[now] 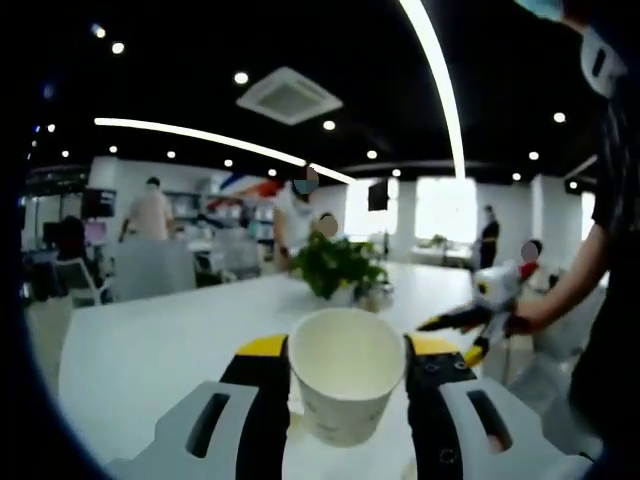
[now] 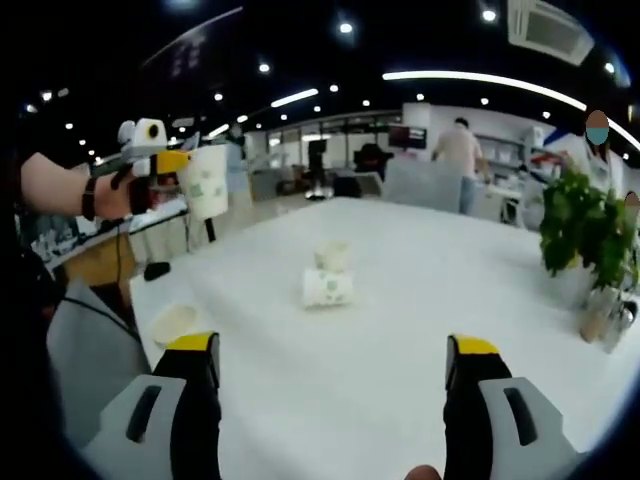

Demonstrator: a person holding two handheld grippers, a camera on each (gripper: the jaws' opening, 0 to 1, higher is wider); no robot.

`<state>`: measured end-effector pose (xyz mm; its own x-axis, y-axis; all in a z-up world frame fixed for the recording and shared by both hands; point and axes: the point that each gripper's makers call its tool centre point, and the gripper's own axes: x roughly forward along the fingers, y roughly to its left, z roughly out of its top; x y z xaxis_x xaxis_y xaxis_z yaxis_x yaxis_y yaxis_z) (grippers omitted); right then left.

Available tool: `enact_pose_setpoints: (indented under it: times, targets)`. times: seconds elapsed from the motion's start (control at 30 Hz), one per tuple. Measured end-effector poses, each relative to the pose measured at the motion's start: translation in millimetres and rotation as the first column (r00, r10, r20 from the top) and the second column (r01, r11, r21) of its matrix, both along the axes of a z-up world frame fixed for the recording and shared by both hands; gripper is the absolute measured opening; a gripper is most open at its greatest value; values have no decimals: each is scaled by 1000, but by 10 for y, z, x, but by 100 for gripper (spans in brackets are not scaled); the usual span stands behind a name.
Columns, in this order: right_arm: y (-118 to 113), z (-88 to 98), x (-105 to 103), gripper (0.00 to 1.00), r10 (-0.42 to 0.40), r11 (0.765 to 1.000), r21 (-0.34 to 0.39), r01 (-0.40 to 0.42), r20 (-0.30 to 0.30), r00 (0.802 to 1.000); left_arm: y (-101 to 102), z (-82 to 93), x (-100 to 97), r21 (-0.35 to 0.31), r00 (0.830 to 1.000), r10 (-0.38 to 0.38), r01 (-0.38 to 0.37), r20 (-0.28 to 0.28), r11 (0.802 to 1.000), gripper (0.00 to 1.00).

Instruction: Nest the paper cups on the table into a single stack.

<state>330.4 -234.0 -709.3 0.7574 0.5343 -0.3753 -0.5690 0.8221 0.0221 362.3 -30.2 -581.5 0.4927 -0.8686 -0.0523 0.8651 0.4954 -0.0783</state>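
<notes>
Left gripper view shows the left gripper [image 1: 347,385] with its black, yellow-tipped jaws clamped on either side of a white paper cup [image 1: 346,372], which stands mouth up between them, raised above the white surface [image 1: 150,350]. Past the cup a potted plant [image 1: 338,266] sits further along the surface, and to the right the right gripper [image 1: 478,318] comes into view, held in a person's hand [image 1: 520,322].

Right gripper view looks along the right gripper's own jaws, which stand wide apart with nothing between them, low over the surface. Ahead, near the middle of the surface, a cup on its side [image 2: 328,288] lies with an upright cup [image 2: 331,255] just behind it; whether the two touch cannot be told. Another cup [image 2: 177,321] stands near the surface's near-left edge, just beyond the left jaw. At upper left the left gripper appears again, carrying its cup in the air, well apart from the ones on the surface. The plant stands at the right edge, and people stand in the background.
</notes>
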Motion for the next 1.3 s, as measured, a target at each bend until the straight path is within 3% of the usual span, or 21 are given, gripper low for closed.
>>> enact_pose_setpoints:
  times: [0.3,0.73,1.3]
  targets:
    - [-64,13,15,91,-14,1000,7,14,8,1000,-58,-9,-77,-9,1000,-8,8,-11,1000,44]
    - [51,7,18,91,8,1000,4,-8,5,1000,-48,-74,-210,-1,999,-25,25,-25,1000,44]
    - [165,31,9,91,30,1000,-4,-30,6,1000,-109,-354,-493,-3,995,-62,62,-77,998,44]
